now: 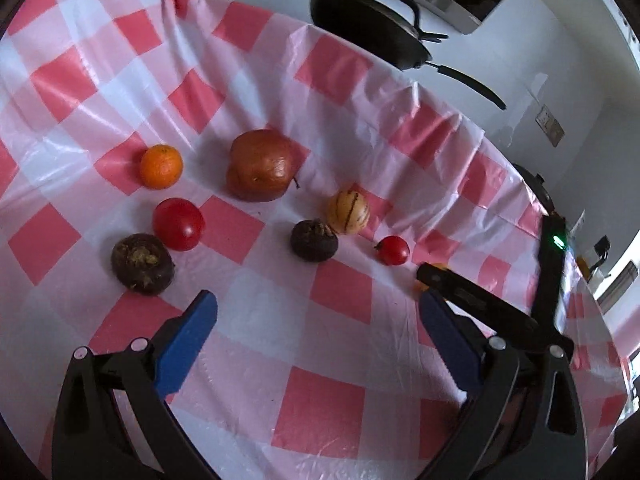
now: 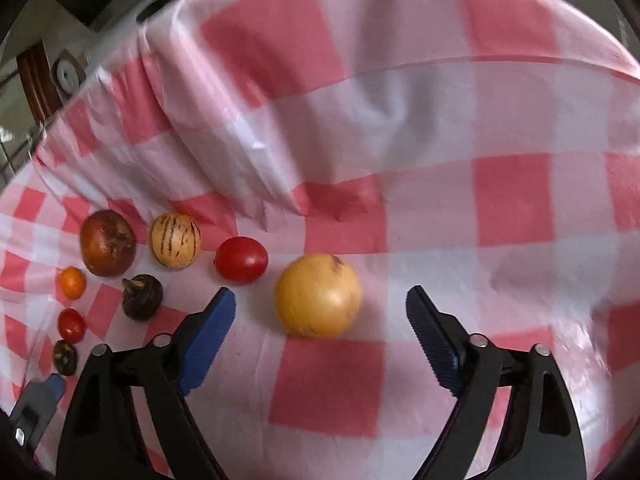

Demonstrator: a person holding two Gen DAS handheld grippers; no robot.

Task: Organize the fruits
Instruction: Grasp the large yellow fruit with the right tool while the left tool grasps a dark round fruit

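Observation:
On the pink checked cloth (image 1: 320, 420) lie an orange (image 1: 161, 166), a big brown-red fruit (image 1: 262, 170), two red tomatoes (image 1: 179, 224) (image 1: 393, 250), two dark fruits (image 1: 142, 263) (image 1: 314, 240) and a striped yellow fruit (image 1: 348, 213). My left gripper (image 1: 318, 304) is open just short of them, with nothing between its blue pads. In the right wrist view a round yellow fruit (image 2: 318, 296) sits between the tips of my right gripper (image 2: 320, 295). That gripper is open and neither pad touches the fruit. A red tomato (image 2: 241, 260) lies to the fruit's left.
A black pan (image 1: 368, 28) stands on the white counter beyond the cloth's far edge. The cloth rises in folds (image 2: 224, 152) behind the fruits. The right gripper's black finger (image 1: 472, 296) crosses the left wrist view at the right.

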